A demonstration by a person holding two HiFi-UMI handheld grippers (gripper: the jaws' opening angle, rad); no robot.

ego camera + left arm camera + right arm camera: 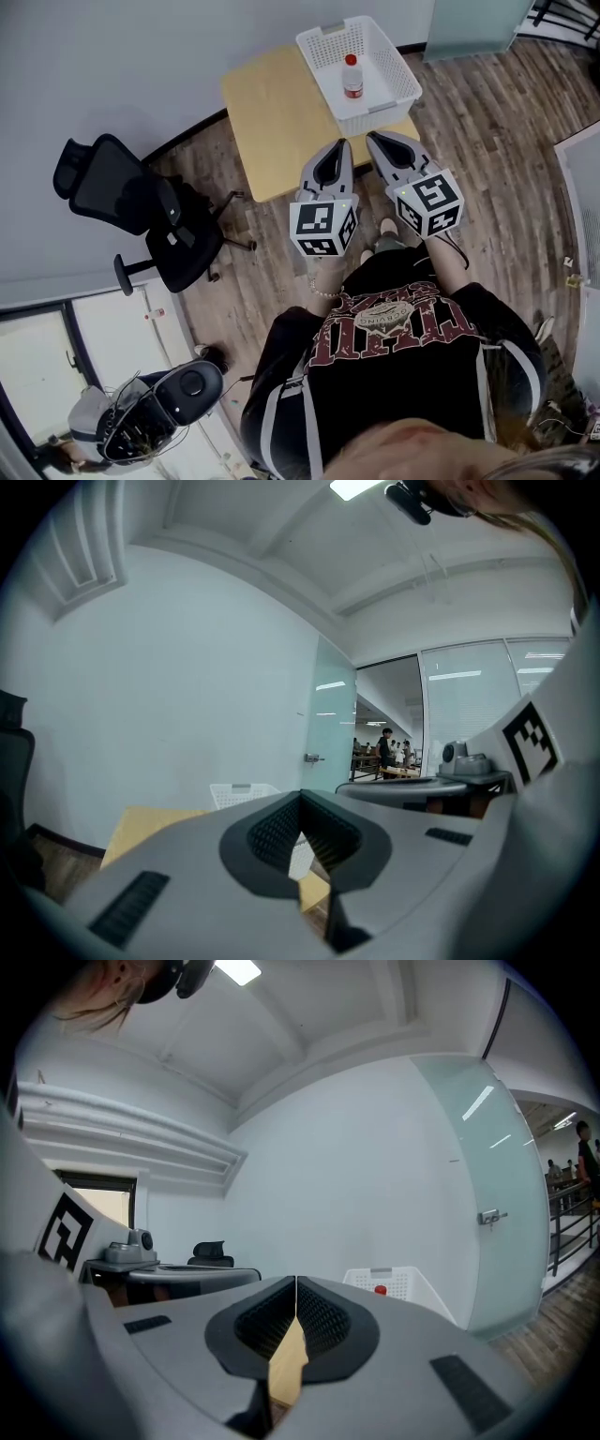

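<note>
Wood-plank flooring and a plain pale wall are seen around a light wooden table [272,122] that is set against that wall.

Both tongs are held side by side over the near edge of the table, pointing towards the wall. The left gripper [341,143] is closed: in the left gripper view its ribbed pads are seen meeting at the tip [300,797], with nothing caught between them. The right gripper [372,140] is closed as well; in the right gripper view its jaws are brought together at the tip [296,1281], and only the table's wood is seen through the gap behind them. A marker cube is carried at the back of each, the left cube [323,227] just beside the right cube [431,203].

Just beyond the right gripper's tip, a white perforated basket [323,37] is placed along the right edge of the table, reaching to its far right corner. A clear bottle [352,78] with a red cap is stood upright inside the basket, near its middle. The basket [389,1283] and the red cap are also picked up in the right gripper view.

On the floor off the table's left edge a black office chair [141,211] is parked. A frosted glass door [469,23] is set in the wall beyond the far right corner.
</note>
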